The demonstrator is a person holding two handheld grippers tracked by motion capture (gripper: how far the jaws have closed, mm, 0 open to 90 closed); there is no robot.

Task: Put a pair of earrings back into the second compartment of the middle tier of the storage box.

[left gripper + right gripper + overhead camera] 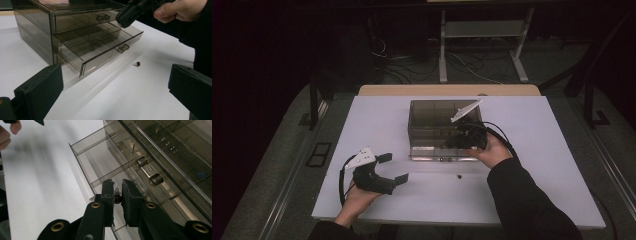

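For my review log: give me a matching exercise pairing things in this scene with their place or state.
1 left gripper
2 right gripper
3 lower drawer
4 red bead on the table

A pulled out
B lies in front of the drawers
C jaws apart, holding nothing
D shut on a small red bead above the drawer

Pairs: 1-C, 2-D, 3-A, 4-B

The left gripper (393, 168) sits low in the person's left hand (357, 195), its jaws spread wide apart with nothing between them, pointing forward and to the right. The right gripper (464, 134), held in the right hand (493, 150) on a dark-sleeved forearm, tilts downward, its jaws pinched close on a small dark red bead (117, 198).
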